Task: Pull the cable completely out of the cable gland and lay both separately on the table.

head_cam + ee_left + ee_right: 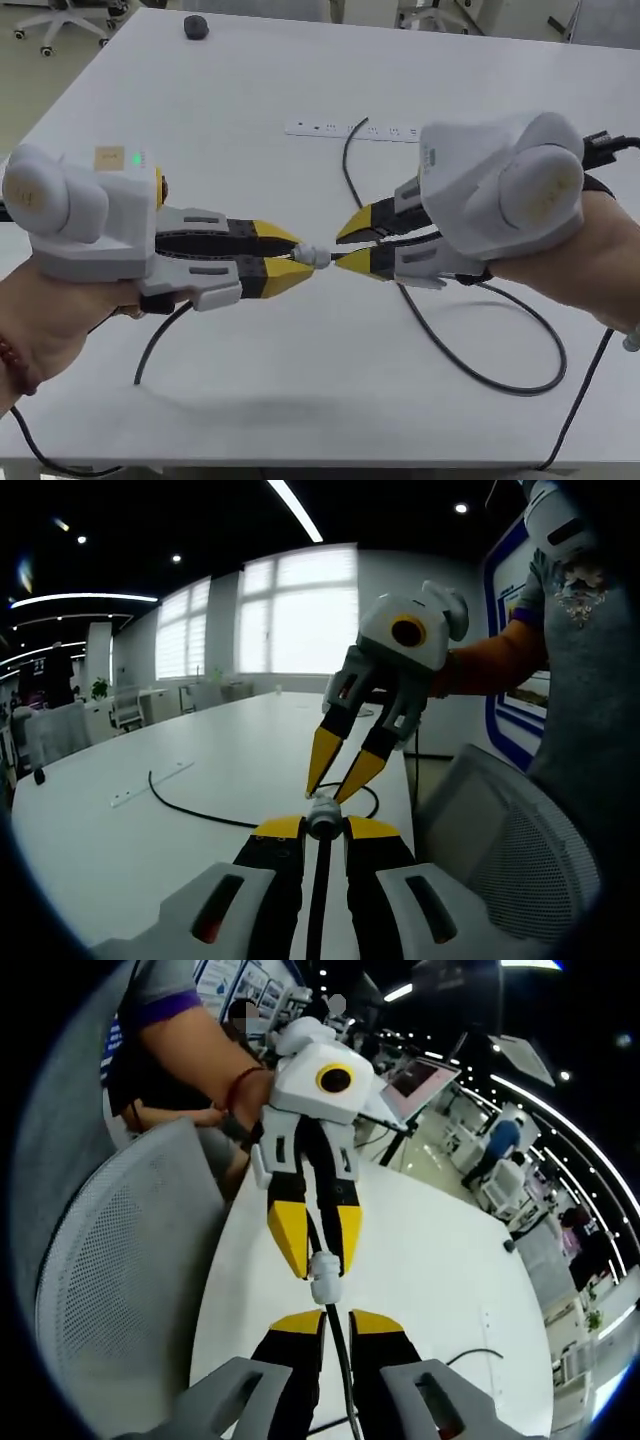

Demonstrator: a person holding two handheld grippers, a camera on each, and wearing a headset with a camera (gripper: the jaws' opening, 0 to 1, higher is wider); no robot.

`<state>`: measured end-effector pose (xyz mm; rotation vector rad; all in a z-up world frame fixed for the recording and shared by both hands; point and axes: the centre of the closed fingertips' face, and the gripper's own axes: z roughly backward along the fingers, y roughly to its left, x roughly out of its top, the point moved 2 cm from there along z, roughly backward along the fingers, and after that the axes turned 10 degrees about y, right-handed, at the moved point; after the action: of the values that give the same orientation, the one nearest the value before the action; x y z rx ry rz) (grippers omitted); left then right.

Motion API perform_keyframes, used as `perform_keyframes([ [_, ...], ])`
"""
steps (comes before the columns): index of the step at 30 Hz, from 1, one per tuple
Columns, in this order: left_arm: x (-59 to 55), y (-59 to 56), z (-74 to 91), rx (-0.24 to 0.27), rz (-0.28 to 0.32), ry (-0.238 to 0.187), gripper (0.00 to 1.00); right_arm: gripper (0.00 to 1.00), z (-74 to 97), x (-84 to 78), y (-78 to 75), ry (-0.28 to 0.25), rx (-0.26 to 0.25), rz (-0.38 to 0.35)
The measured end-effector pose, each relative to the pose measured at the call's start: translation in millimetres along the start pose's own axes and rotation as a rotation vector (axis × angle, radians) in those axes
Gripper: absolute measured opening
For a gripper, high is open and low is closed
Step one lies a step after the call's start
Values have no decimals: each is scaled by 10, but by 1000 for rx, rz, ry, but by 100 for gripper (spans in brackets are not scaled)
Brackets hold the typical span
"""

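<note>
A small white-grey cable gland [314,256] hangs above the table between the two grippers. My left gripper [298,257] is shut on it from the left, with the gland [322,816] pinched at the yellow tips. A thin black cable [340,1360] leaves the gland [326,1272] and runs back between the jaws of my right gripper [340,250]. Those jaws stand slightly apart on either side of the cable, close to the gland. The rest of the cable [470,375] loops over the table under my right hand.
A white power strip [350,130] lies across the middle of the table and a dark small object [195,27] sits at the far end. Office chairs [60,20] stand beyond the far edge. Each gripper trails its own black lead [150,350] off the near edge.
</note>
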<state>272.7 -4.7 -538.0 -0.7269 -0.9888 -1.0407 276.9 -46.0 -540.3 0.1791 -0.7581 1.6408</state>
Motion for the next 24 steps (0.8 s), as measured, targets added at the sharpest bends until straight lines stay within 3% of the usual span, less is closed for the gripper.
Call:
perform_keyframes([
  [8, 6, -22, -9, -10, -15, 2, 15, 0, 8, -63, 8, -3, 25, -8],
  [24, -37, 29, 21, 7, -23, 18, 15, 0, 27, -432, -16, 57, 31, -75],
])
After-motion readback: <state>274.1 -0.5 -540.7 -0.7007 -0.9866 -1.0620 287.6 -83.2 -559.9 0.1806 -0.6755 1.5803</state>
